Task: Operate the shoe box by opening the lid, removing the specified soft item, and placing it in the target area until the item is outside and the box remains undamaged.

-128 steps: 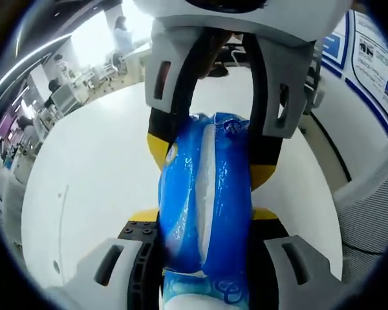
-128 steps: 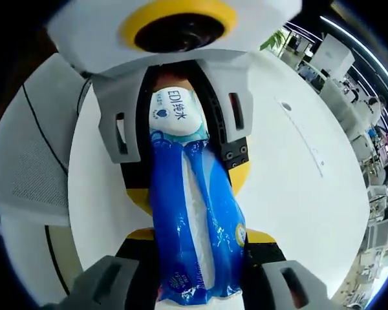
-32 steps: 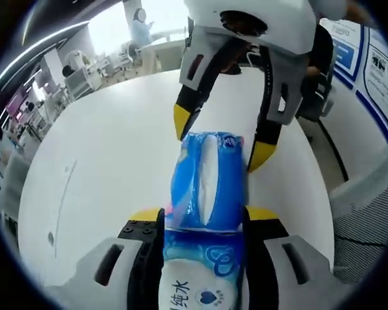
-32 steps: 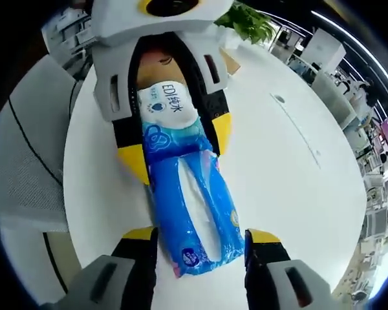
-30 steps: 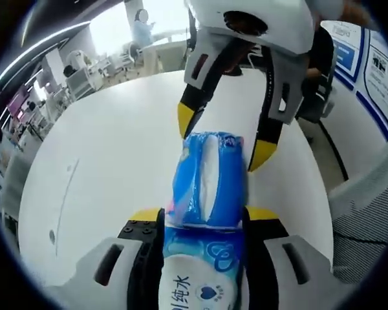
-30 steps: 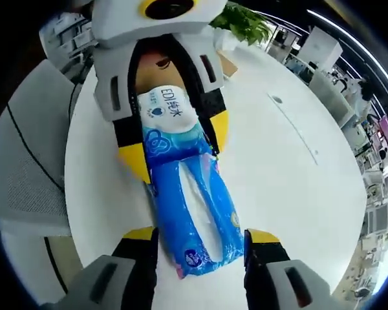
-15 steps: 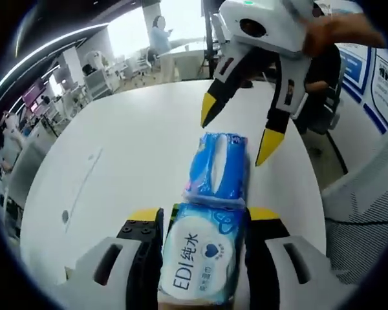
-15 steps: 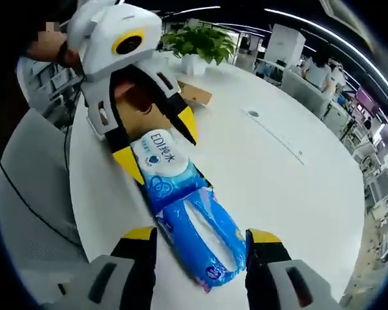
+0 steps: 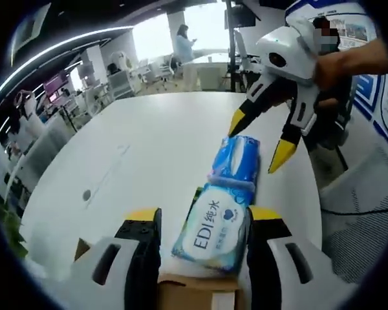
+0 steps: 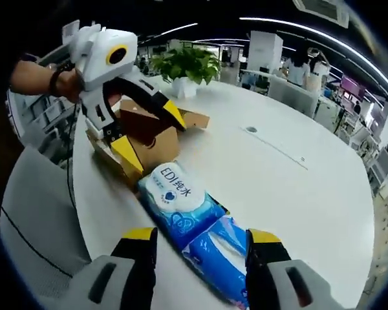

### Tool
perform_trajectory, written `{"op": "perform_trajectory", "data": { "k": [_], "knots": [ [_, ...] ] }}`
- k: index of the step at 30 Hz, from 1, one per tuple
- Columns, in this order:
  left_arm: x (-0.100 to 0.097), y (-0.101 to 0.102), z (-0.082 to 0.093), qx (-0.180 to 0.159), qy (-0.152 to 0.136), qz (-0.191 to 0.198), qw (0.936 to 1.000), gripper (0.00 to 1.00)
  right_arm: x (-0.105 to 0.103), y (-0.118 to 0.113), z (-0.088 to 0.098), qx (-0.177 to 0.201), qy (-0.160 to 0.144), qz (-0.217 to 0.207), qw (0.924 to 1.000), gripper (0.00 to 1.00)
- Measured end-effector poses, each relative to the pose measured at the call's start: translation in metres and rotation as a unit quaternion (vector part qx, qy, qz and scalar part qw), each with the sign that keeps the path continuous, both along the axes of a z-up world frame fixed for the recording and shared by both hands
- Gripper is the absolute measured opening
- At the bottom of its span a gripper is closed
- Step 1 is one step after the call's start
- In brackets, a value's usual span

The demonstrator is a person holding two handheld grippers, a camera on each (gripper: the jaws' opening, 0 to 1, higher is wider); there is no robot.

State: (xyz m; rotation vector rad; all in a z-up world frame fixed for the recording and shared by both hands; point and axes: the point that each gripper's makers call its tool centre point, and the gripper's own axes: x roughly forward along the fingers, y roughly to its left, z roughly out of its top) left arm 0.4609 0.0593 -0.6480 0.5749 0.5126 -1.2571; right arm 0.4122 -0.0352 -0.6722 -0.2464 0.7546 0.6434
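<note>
A big round white table (image 9: 136, 148) holds everything. A brown cardboard shoe box (image 10: 149, 139) sits open on it, near a green plant (image 10: 187, 63). The soft blue wipes pack (image 10: 181, 200) lies flat on the table, outside the box and just beside it. The left gripper (image 10: 145, 139) is raised over the box with its fingers wide and holding nothing. The right gripper (image 9: 257, 145) is above the far end of the pack, fingers wide too, not touching it.

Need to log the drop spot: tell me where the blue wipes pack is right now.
The blue wipes pack lies flat on the white table, just beside the open cardboard box, between both open tongs; in the left gripper view it lies ahead of the left tongs.
</note>
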Motion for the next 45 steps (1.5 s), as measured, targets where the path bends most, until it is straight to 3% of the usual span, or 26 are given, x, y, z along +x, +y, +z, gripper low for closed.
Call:
{"op": "perform_trajectory", "data": {
  "k": [21,39,45],
  "knots": [
    [0.017,0.107,0.030,-0.039,-0.012,0.075,0.9963,0.54,0.015,0.082,0.035,0.077,-0.033,-0.002,0.9965,0.54],
    [0.007,0.183,0.033,-0.071,0.004,0.144,0.9871,0.56,0.015,0.133,0.036,0.095,-0.034,0.027,0.9945,0.54],
    [0.014,0.206,0.033,-0.075,0.006,0.159,0.9843,0.56,0.012,0.149,0.036,0.095,-0.028,0.041,0.9942,0.55]
  ]
}}
